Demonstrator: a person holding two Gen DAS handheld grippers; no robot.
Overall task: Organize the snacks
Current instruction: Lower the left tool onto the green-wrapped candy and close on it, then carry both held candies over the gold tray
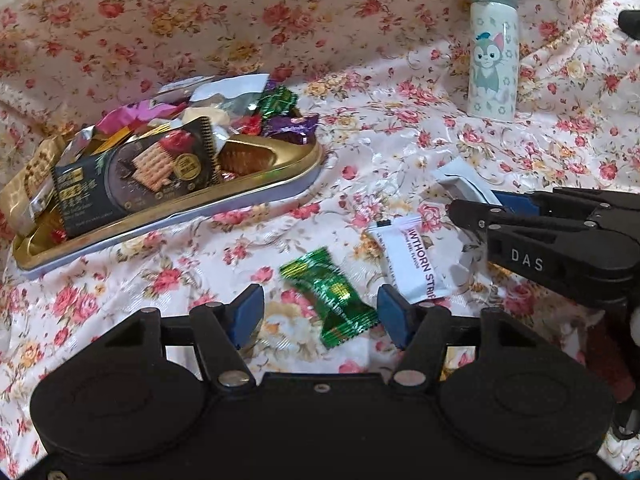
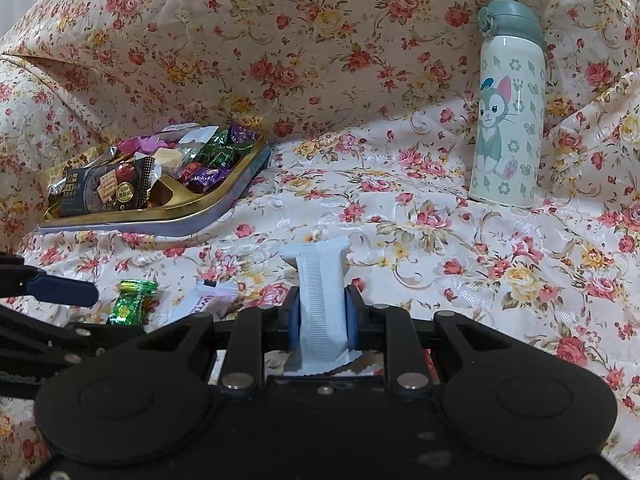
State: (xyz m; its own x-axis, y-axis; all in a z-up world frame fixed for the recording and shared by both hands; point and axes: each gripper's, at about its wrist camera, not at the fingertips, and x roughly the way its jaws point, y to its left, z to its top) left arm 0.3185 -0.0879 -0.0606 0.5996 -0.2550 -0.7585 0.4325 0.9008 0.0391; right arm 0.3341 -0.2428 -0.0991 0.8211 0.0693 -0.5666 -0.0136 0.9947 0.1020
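Partly done: gold oval metal tray (image 1: 280,168) at ten o'clock heaped with snacks, right tongs (image 2: 322,312) pinching a white ribbed sachet (image 2: 320,280), left tongs (image 1: 320,312) spread around a green foil candy (image 1: 332,296), white hawthorn-strip packet (image 1: 412,260) left loose at one o'clock.

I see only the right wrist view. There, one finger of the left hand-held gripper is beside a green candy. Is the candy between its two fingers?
Observer: Yes. In the left wrist view the green candy lies on the cloth between both pads of the left hand-held gripper. It is open, and the pads do not press the candy.
Operator: The white packet next to the candy shows me only a few letters. What is printed on it?
Observer: The left wrist view shows "WTHORN STRIP" on it. The packet lies flat, just beside the right pad.
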